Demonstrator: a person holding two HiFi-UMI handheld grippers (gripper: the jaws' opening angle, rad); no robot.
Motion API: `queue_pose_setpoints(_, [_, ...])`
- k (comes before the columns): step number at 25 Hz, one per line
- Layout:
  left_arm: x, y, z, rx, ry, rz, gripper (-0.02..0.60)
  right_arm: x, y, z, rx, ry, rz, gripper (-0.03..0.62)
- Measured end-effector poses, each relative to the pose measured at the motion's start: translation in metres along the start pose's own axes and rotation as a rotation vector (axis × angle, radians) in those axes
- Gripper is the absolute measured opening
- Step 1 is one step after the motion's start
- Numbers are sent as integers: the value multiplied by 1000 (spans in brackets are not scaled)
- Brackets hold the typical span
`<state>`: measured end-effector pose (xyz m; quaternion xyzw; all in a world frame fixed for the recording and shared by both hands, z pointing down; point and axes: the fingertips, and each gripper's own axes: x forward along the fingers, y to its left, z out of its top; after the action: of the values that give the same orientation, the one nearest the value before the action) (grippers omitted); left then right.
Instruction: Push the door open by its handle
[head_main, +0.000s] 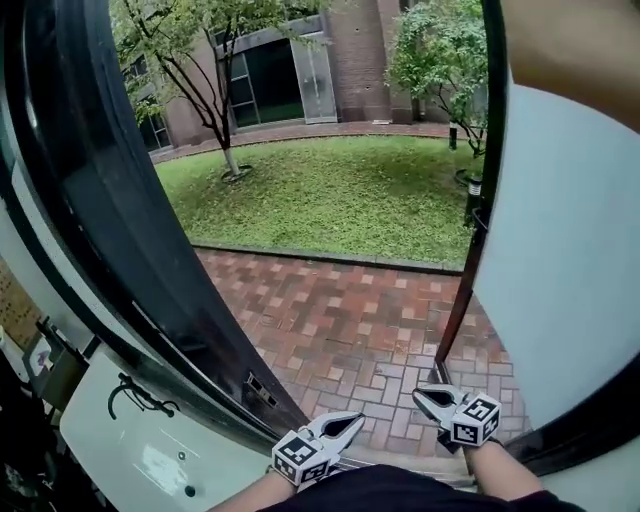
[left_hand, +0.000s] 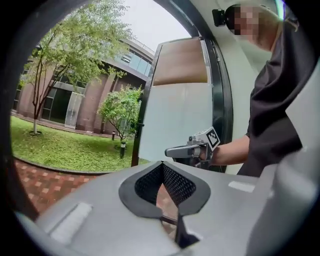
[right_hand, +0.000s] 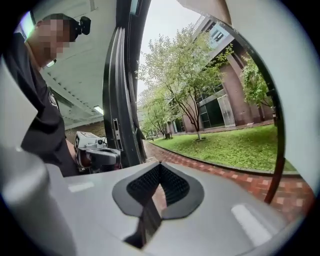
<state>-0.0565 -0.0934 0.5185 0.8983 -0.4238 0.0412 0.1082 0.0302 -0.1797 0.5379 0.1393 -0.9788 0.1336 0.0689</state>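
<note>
The door (head_main: 570, 250), a pale panel in a dark frame, stands swung open on the right of the head view, its dark edge (head_main: 478, 200) toward the gap. I cannot make out its handle. Low in the doorway my left gripper (head_main: 352, 421) and right gripper (head_main: 422, 396) sit side by side, pointing out at the courtyard, both shut and empty, touching nothing. In the left gripper view its jaws (left_hand: 161, 164) meet at the tip, with the right gripper (left_hand: 172, 151) beside them before the door (left_hand: 175, 120). The right gripper's (right_hand: 159, 165) jaws also meet.
A dark door frame (head_main: 120, 230) with a strike plate (head_main: 258, 388) runs down the left. Outside lie brick paving (head_main: 350, 310), a lawn (head_main: 330, 190), trees and a brick building. A white panel (head_main: 150, 450) is at lower left. The person's dark shirt (left_hand: 275, 115) is close behind.
</note>
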Motion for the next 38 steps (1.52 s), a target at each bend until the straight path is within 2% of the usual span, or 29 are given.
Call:
queue_pose_setpoints(6, [-48, -39, -9, 40, -40, 131, 0, -67, 26, -19, -46, 6, -19, 0])
queue_pose_setpoints(10, [-44, -70, -21, -46, -74, 188, 0, -127, 45, -38, -14, -7, -32, 0])
queue_pose_setpoints(13, [-22, -101, -24, -59, -70, 156, 0, -175, 55, -49, 0, 1, -57, 0])
queue_pose_setpoints(18, [-5, -117, 2, -9, -83, 81, 0, -210, 64, -49, 16, -23, -118, 0])
queue_pose_setpoints(22, [-8, -114, 5, -11, -81, 41, 0, -218, 73, -56, 48, -37, -179, 0])
queue_pose_setpoints(27, [-16, -112, 0, 39, -72, -16, 0, -214, 80, -71, 52, -62, -229, 0])
queue_pose_setpoints(38, [-33, -106, 2, 16, -79, -38, 0, -203, 94, -57, 32, -56, -255, 0])
